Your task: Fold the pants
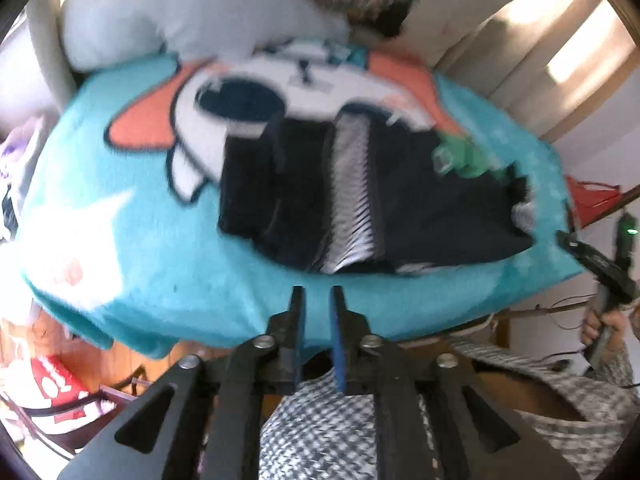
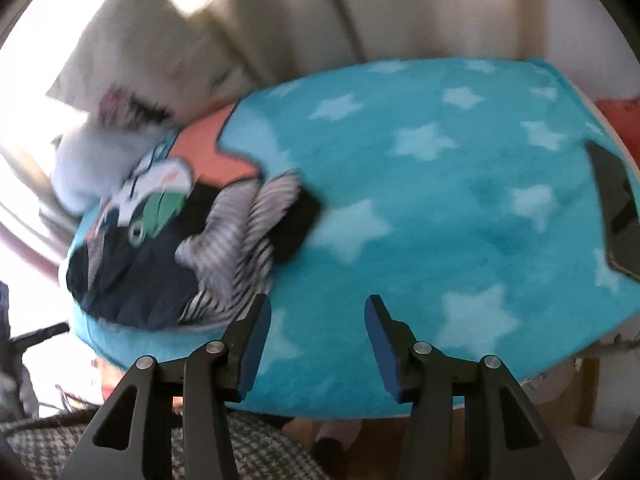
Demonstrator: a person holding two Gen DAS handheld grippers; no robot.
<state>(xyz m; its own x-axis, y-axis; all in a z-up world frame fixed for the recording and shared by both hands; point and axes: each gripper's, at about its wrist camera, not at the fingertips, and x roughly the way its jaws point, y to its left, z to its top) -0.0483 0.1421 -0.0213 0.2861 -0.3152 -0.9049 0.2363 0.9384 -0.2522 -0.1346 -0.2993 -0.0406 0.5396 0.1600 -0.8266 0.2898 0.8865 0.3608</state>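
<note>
The dark navy pants (image 1: 304, 188) with a grey striped panel and a green patch lie folded in a compact block on the teal star blanket (image 1: 160, 264). My left gripper (image 1: 318, 294) hovers just short of the pants' near edge, its jaws a narrow gap apart and empty. In the right wrist view the pants (image 2: 168, 264) lie at the left on the blanket (image 2: 440, 208). My right gripper (image 2: 318, 304) is open and empty over bare blanket, to the right of the pants. The right gripper also shows at the left wrist view's right edge (image 1: 600, 268).
White pillows (image 1: 192, 12) lie behind the blanket against a slatted headboard (image 2: 312, 12). A dark flat object (image 2: 618, 216) lies at the blanket's right edge. My checked clothing (image 1: 328, 432) fills the foreground. A red and white box (image 1: 56, 384) sits on the floor at left.
</note>
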